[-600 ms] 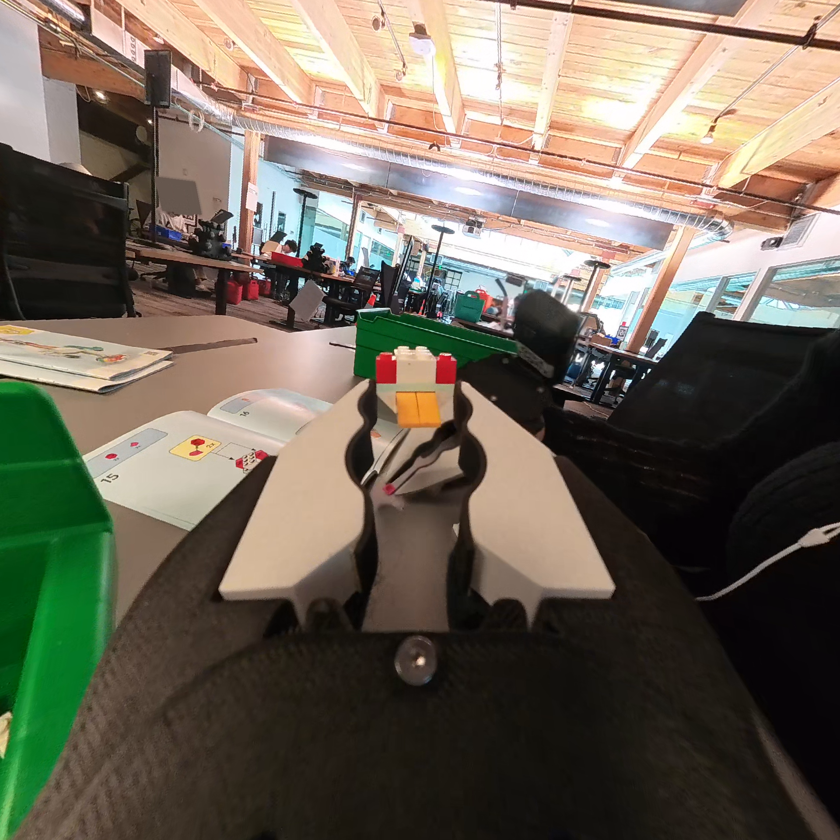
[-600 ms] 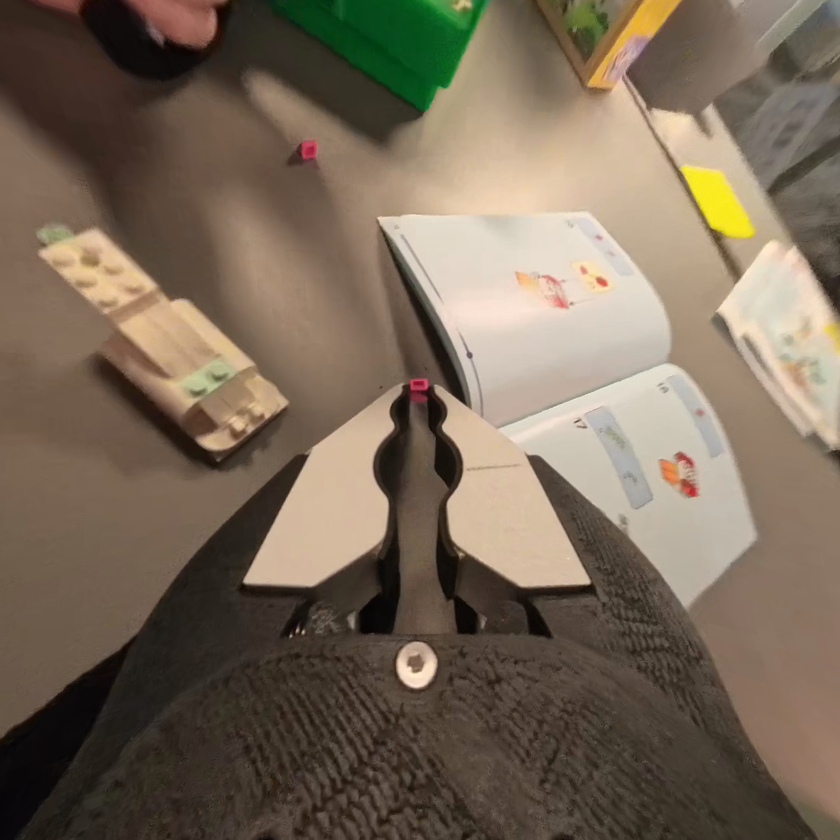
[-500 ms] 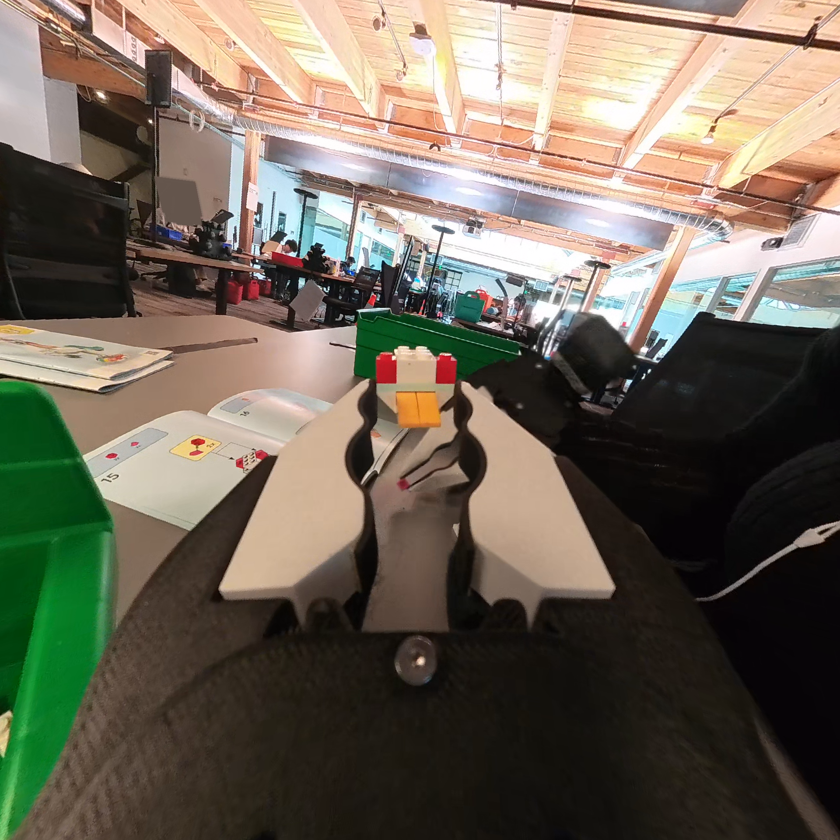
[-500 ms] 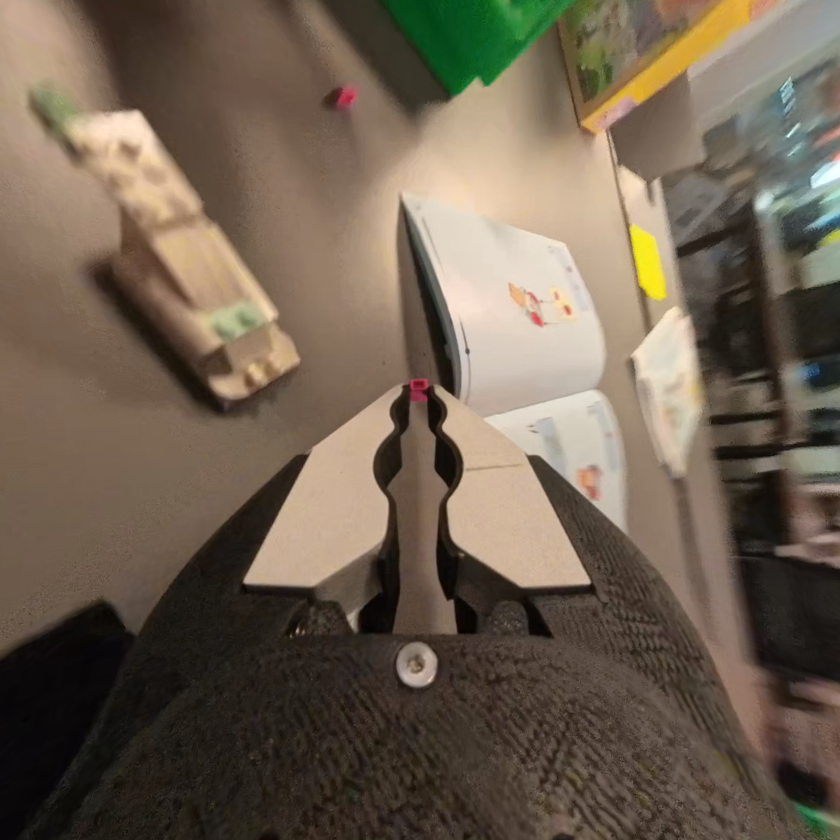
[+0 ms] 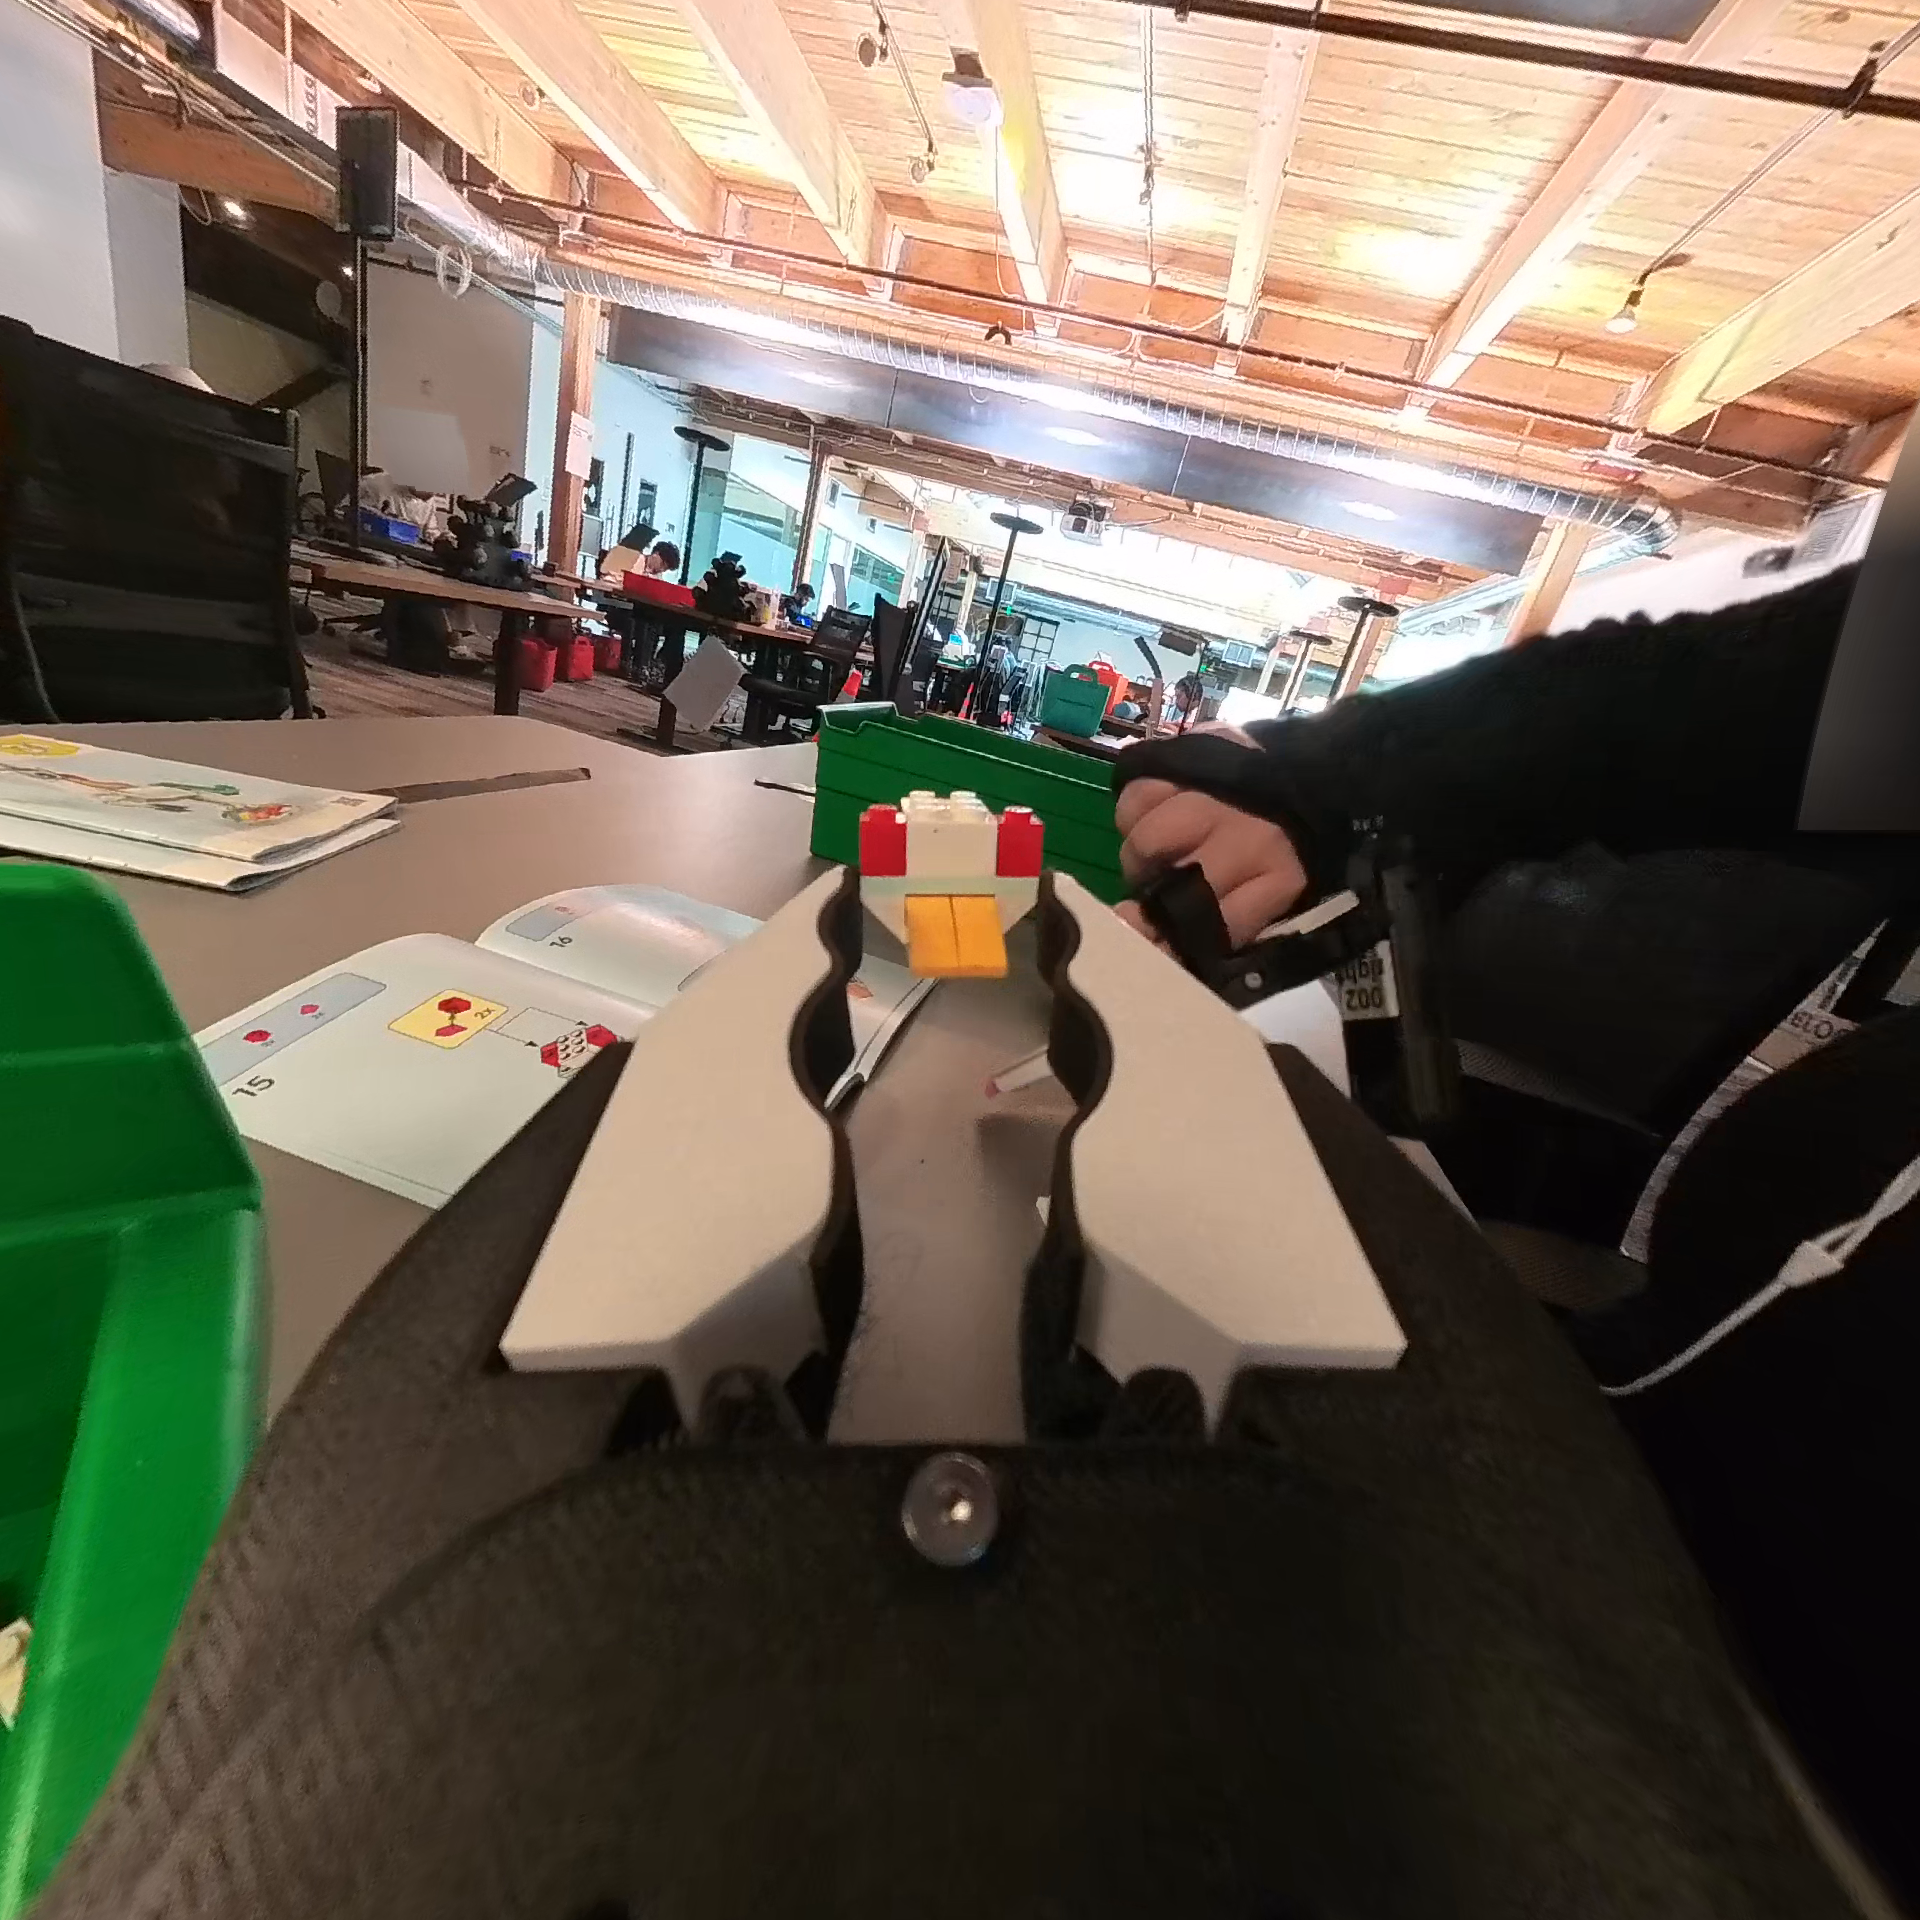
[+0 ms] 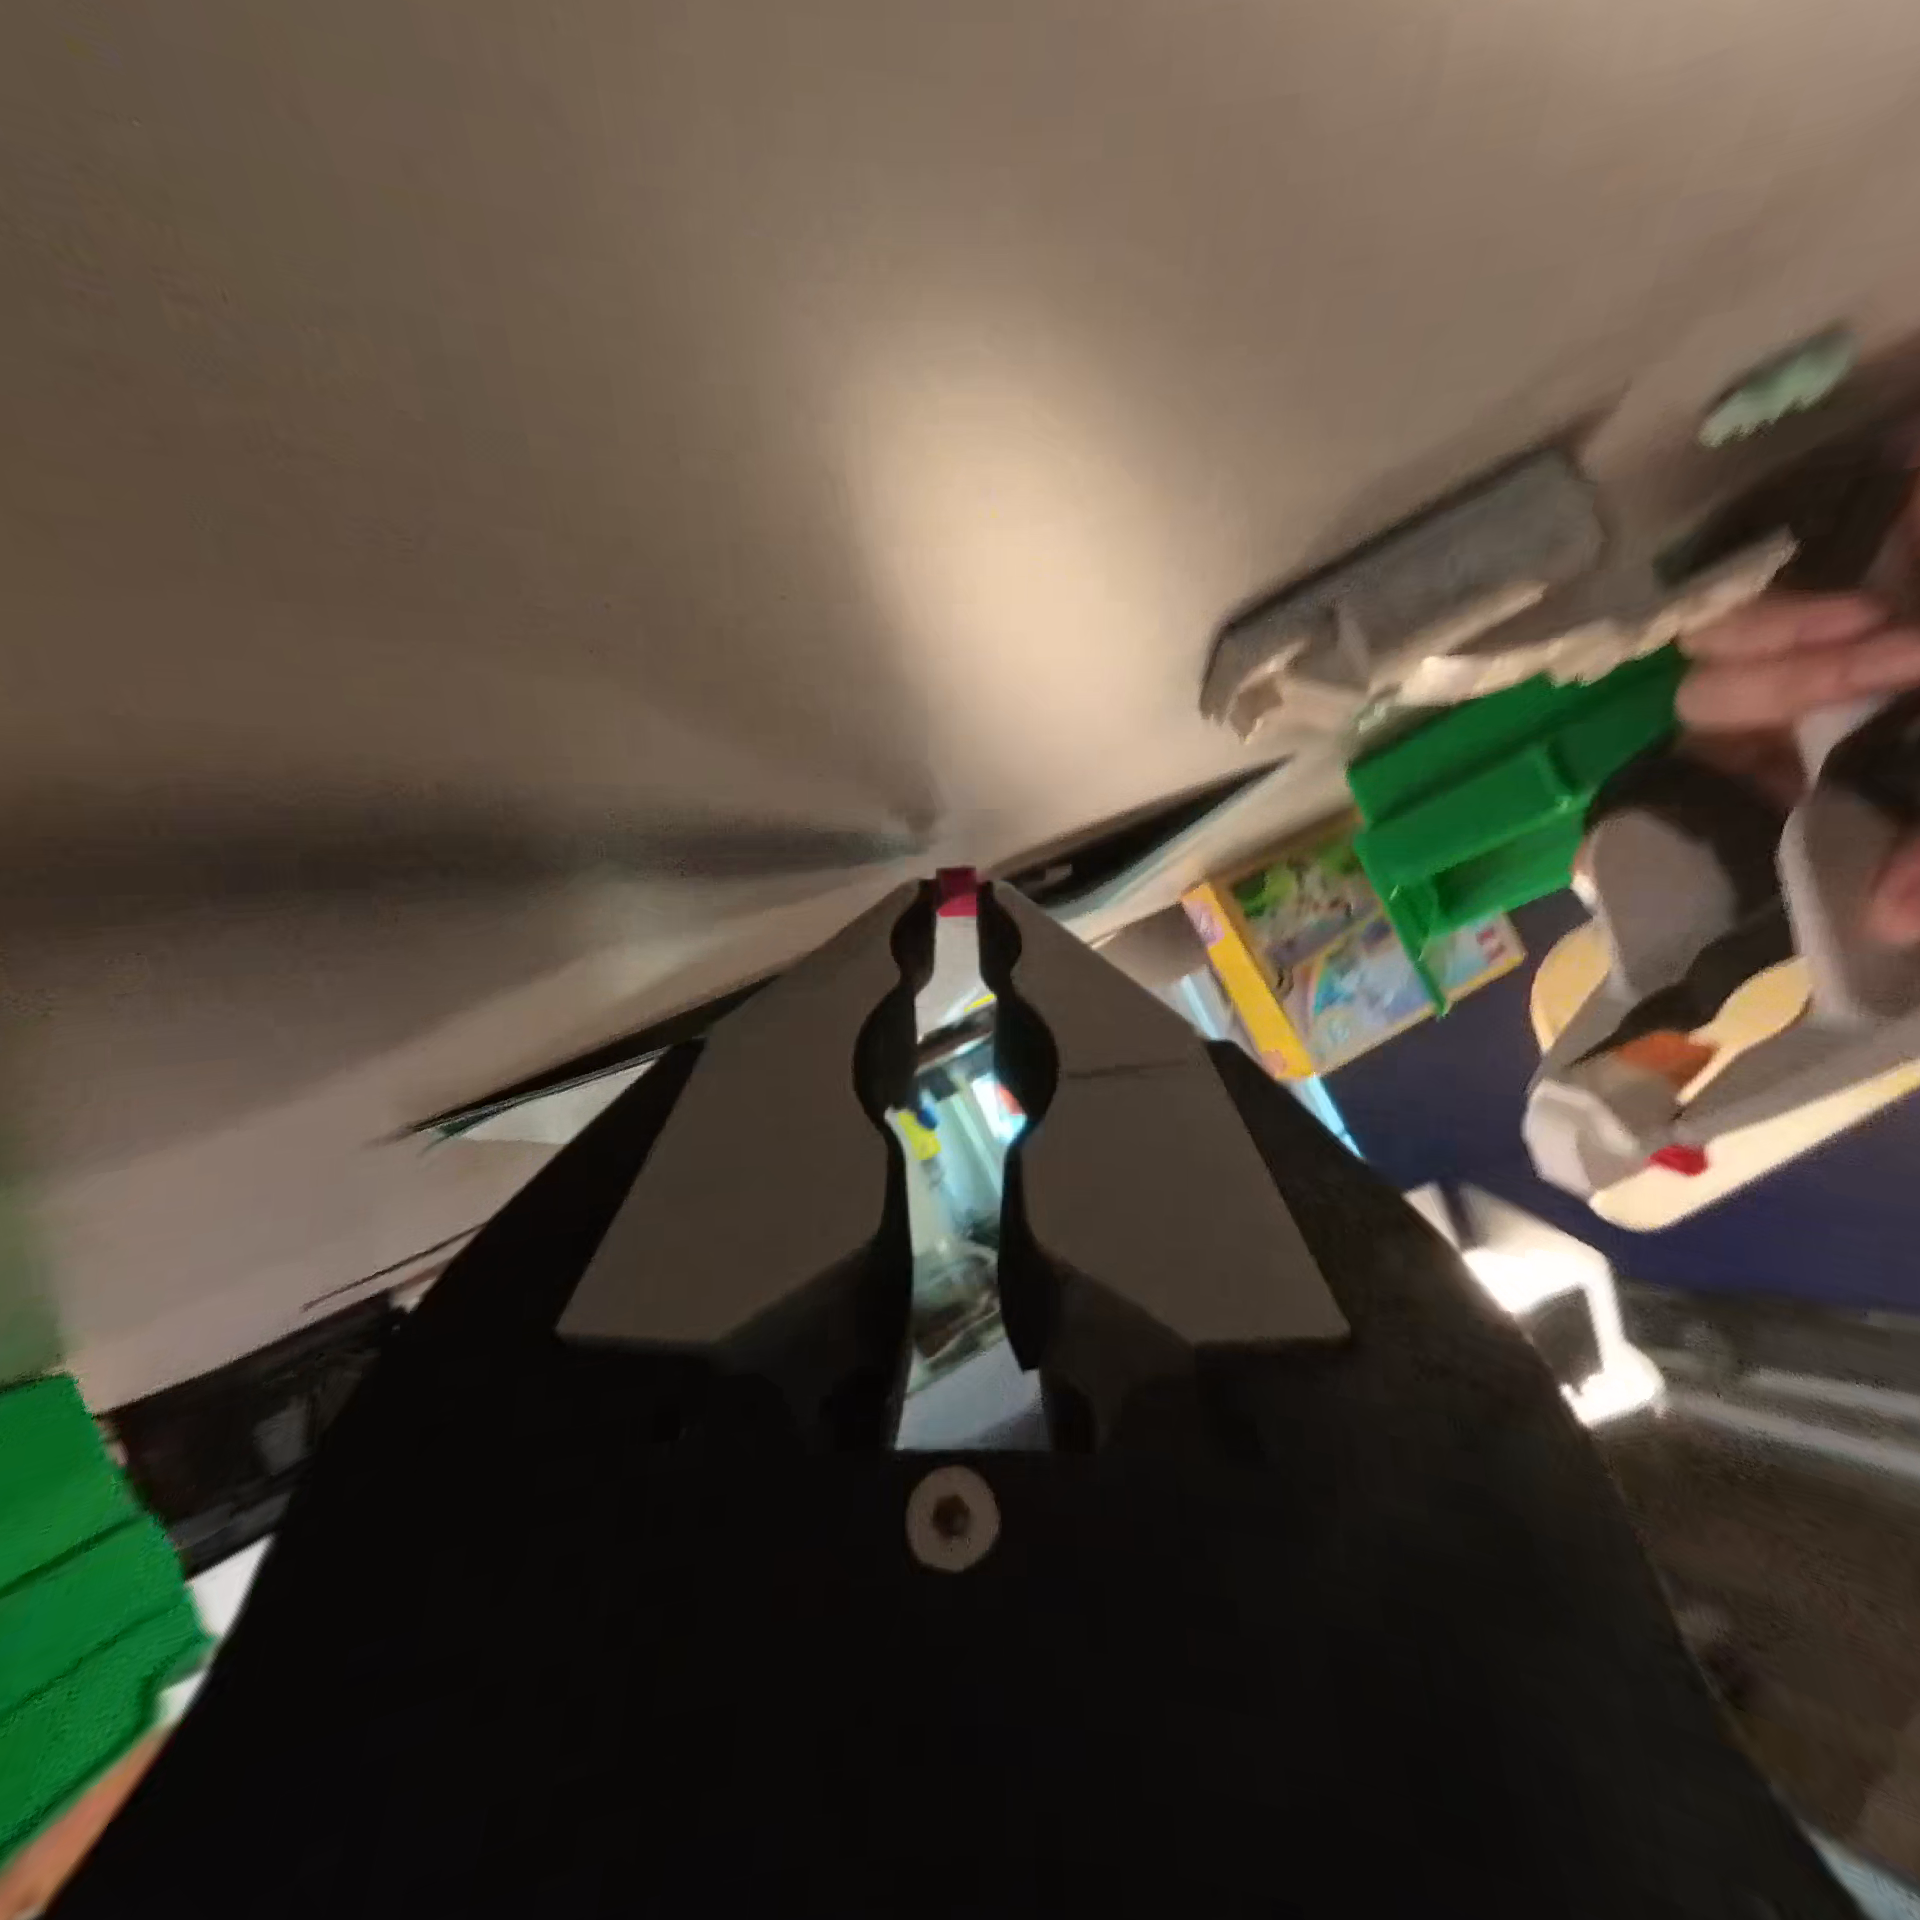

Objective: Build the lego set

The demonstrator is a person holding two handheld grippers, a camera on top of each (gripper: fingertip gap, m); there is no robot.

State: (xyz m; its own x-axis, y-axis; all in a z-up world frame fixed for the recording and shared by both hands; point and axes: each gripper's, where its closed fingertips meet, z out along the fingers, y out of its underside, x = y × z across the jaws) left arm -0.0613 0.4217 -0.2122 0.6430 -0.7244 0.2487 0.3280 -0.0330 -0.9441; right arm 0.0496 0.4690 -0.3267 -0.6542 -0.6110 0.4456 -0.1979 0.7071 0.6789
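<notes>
My left tongs [image 5: 951,914] pinch the red-and-white chick head [image 5: 951,847], its orange beak facing me. My right tongs [image 6: 957,902] nip a tiny pink stud [image 6: 957,891] — their tips show low and right of the head, so I'd judge the stud goes up and leftward.

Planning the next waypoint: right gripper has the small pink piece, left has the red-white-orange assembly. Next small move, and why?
Probably steady the right gripper and bring its pink piece toward the assembly clamped in the left gripper. Both are shut on their parts, the two parts are apart, and the right wrist view is too motion-blurred to align yet.
</notes>
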